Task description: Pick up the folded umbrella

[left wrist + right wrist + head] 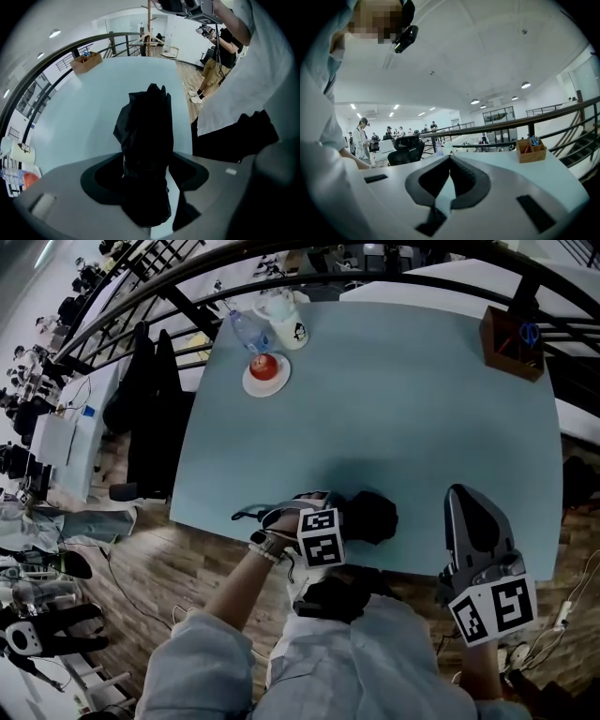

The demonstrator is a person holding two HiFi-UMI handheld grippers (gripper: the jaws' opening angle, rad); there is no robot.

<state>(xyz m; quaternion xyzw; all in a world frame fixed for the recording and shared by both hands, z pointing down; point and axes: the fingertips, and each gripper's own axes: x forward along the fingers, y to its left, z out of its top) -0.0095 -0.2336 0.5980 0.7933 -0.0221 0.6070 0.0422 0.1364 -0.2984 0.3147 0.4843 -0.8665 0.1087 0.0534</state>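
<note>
The folded black umbrella (377, 517) lies on the pale blue table (394, 418) close to its near edge. My left gripper (328, 517) points steeply down over the umbrella's left end. In the left gripper view the umbrella (147, 119) runs lengthwise between the wide-spread jaws of the left gripper (148, 161). A strip of table shows beside it, so the gripper is open. My right gripper (457, 495) hovers over the table's near right part, apart from the umbrella. It is the right gripper (450, 160) whose tips meet with nothing between them.
At the far left of the table stand a red apple on a white plate (265, 371), a water bottle (249, 332) and a white mug (287, 322). A wooden box with scissors (512, 343) sits at the far right corner. Black railings (141, 296) curve behind.
</note>
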